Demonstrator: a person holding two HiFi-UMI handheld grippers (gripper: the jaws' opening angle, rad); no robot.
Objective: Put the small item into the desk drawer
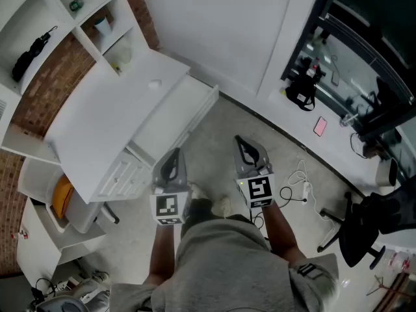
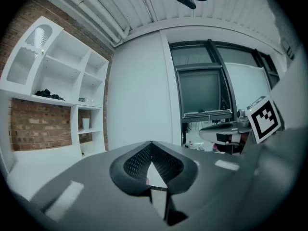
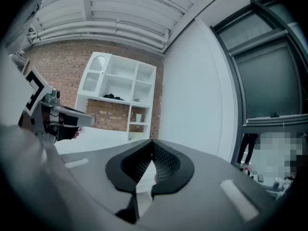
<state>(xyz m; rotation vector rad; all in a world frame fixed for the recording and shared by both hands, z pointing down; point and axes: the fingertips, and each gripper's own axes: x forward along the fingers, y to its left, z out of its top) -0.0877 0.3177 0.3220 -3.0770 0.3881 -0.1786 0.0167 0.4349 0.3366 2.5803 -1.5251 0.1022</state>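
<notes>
A white desk (image 1: 104, 125) stands at the left of the head view, its drawer (image 1: 170, 119) pulled out toward the floor. A small pale item (image 1: 154, 84) lies on the desk top near the back. My left gripper (image 1: 174, 155) is held level just short of the drawer's near end, jaws together and empty. My right gripper (image 1: 242, 143) hangs over the floor beside it, also shut on nothing. In the left gripper view the fingertips (image 2: 151, 143) meet; the right gripper view shows the same (image 3: 153, 141).
A white shelf unit (image 1: 71, 18) behind the desk holds a black object, a cup and small things. A yellow object (image 1: 62, 197) sits under the desk at the left. A black office chair (image 1: 364, 229) and white cables (image 1: 296, 184) are on the floor at the right.
</notes>
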